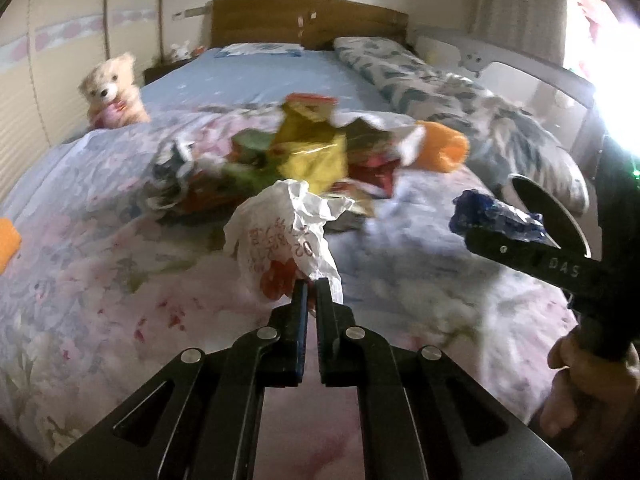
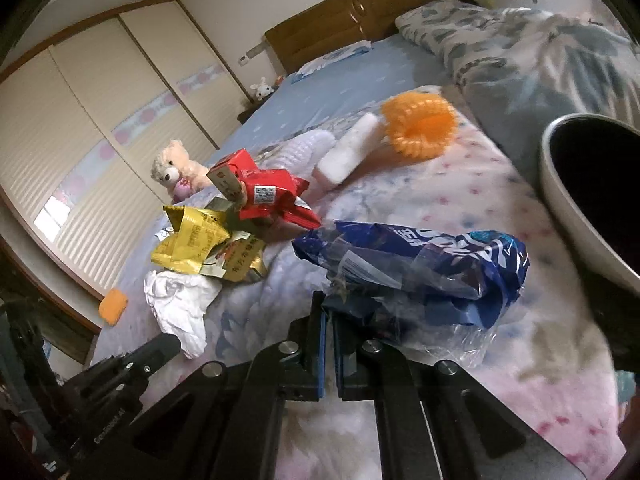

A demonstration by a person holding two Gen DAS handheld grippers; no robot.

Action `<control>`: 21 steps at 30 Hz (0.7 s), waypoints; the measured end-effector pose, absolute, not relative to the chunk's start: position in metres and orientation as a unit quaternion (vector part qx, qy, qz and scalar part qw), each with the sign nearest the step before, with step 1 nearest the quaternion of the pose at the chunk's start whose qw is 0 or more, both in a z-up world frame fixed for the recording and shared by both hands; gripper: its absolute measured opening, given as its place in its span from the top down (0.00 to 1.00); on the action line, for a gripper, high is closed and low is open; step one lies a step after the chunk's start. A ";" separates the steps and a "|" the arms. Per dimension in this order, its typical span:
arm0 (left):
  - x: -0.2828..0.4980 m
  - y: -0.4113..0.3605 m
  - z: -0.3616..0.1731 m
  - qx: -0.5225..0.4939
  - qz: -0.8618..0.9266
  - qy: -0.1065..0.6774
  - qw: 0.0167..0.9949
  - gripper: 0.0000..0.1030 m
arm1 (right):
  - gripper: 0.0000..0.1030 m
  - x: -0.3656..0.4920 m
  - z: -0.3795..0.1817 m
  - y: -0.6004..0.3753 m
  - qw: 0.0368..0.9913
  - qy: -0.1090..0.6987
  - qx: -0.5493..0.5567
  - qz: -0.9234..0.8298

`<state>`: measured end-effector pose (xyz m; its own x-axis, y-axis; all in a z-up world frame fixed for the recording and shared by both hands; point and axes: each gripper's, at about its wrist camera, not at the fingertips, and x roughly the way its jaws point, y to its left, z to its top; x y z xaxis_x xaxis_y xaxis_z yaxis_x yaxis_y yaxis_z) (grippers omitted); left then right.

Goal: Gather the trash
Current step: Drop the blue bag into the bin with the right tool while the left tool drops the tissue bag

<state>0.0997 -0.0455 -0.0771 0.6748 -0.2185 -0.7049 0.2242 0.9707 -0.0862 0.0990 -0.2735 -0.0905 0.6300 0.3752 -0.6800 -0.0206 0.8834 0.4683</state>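
On the bed [image 2: 460, 208], the wrapper heap [image 2: 224, 236] lies ahead-left of the right tongs [image 2: 330, 312], clamped on a blue wrapper [image 2: 420, 256]; the left tongs [image 1: 311, 292], nearer, pinch a white plastic bag [image 1: 280, 232].

A bed [image 1: 120, 248] bears wrappers [image 2: 200, 248] and a teddy bear [image 1: 114, 92].

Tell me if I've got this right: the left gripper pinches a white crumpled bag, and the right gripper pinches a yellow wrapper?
Not quite. The left gripper does pinch the white crumpled bag, but the right gripper holds a blue wrapper, as the right wrist view shows. The yellow wrapper lies loose on the bed.
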 end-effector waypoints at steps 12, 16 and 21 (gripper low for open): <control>0.082 -0.105 -0.059 0.041 -0.196 0.364 0.910 0.97 | 0.97 0.071 -0.070 -0.315 0.891 0.387 0.224 0.079; 0.081 -0.122 -0.055 0.049 -0.213 0.359 0.907 0.97 | 0.97 0.065 -0.064 -0.332 0.894 0.379 0.230 0.068; 0.083 -0.144 -0.049 0.056 -0.234 0.354 0.904 0.97 | 0.97 0.062 -0.060 -0.355 0.896 0.372 0.238 0.052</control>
